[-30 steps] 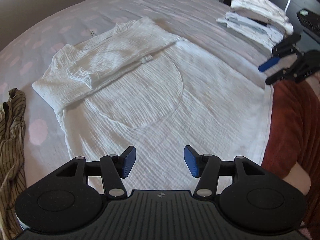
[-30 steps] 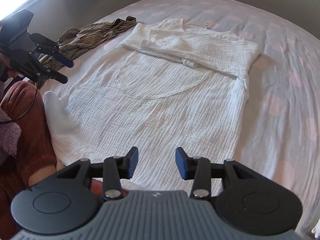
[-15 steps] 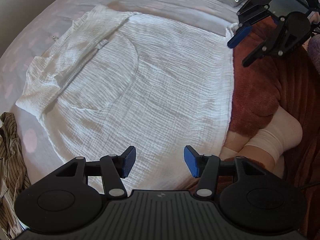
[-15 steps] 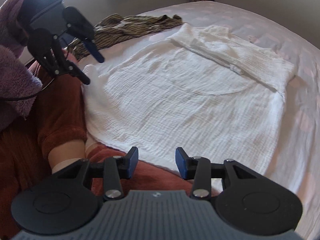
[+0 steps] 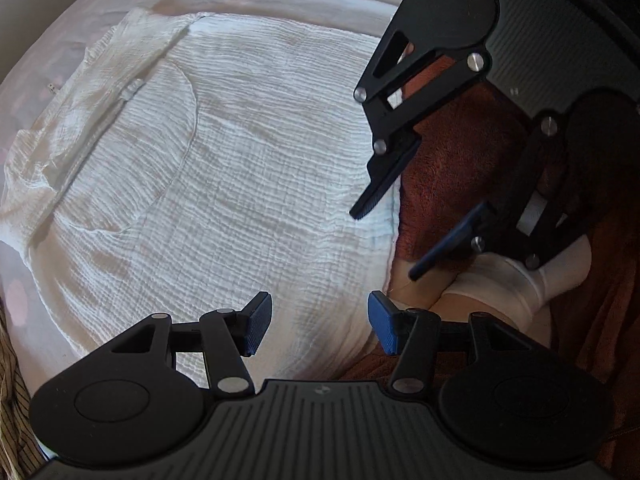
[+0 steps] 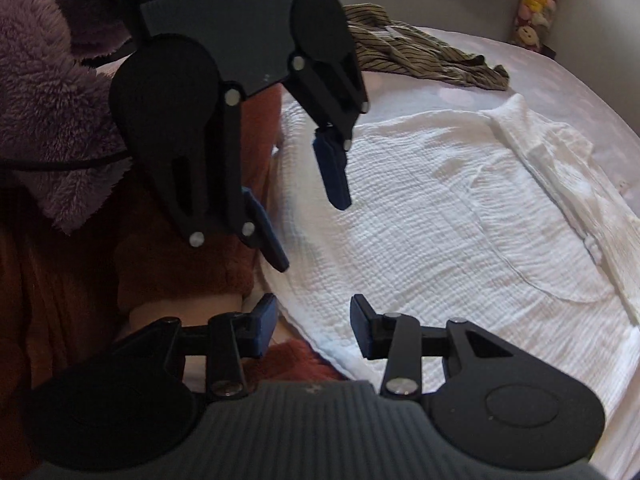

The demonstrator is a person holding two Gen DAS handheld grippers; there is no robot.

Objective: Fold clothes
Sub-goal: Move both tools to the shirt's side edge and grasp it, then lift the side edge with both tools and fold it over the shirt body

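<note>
White crinkled cotton, a shirt (image 5: 248, 184), lies flat on the bed (image 6: 560, 80) with its sleeves folded across the top; its hem runs along the near edge, by the person's knees in rust-coloured fleece. Both grippers hang over that hem. The left gripper (image 5: 318, 326) has its fingers well apart and empty, above cloth just inside the hem. The right gripper (image 6: 312, 330) is also parted with nothing between its fingers, straddling the hem line.

The step in hand looks like taking the hem at two points for a fold up toward the collar. To do it well, each hand should go to its own corner, since they now sit close together, pinch both layers, and lift evenly so the gauze does not bunch.

The bed has a pale sheet with faint pink spots. A striped brown garment (image 6: 420, 56) lies beyond the shirt, and what may be soft toys (image 6: 536, 8) stand by the far wall.
</note>
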